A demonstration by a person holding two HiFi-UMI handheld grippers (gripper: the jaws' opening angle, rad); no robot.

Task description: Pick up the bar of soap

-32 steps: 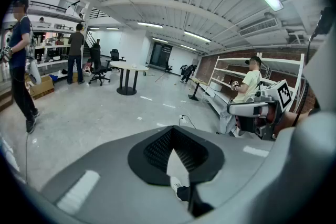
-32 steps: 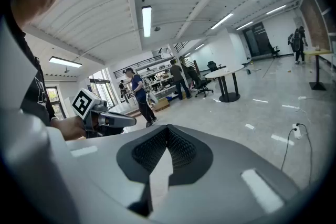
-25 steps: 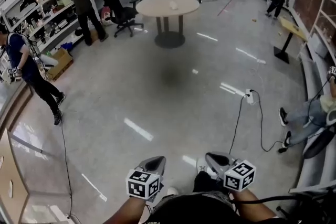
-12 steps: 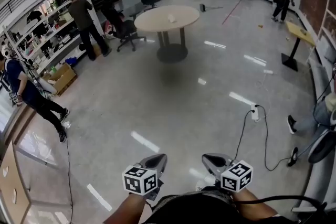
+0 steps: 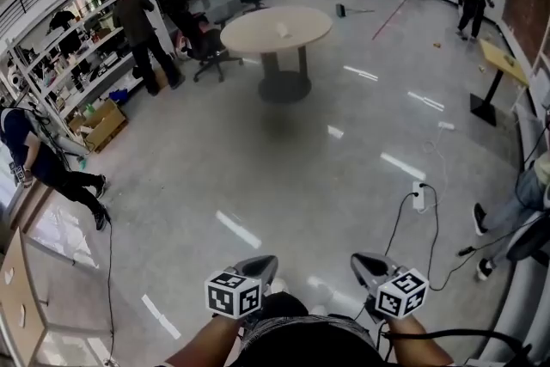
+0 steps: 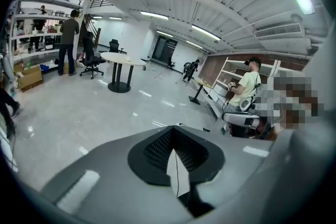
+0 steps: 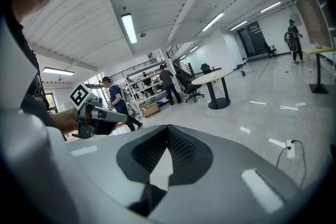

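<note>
Low against the person's body, the left gripper and the right gripper point forward over bare floor, each with its jaws pressed together on nothing. No bar of soap is clearly visible. A small pale object lies on the round table far across the room; it is too small to identify, but it may be the soap. Reaching it means a long walk, so the likeliest trouble is underfoot: the power strip and its black cable trail over the floor to the right. Arriving with jaws clenched would also nudge the object away rather than grip it.
</note>
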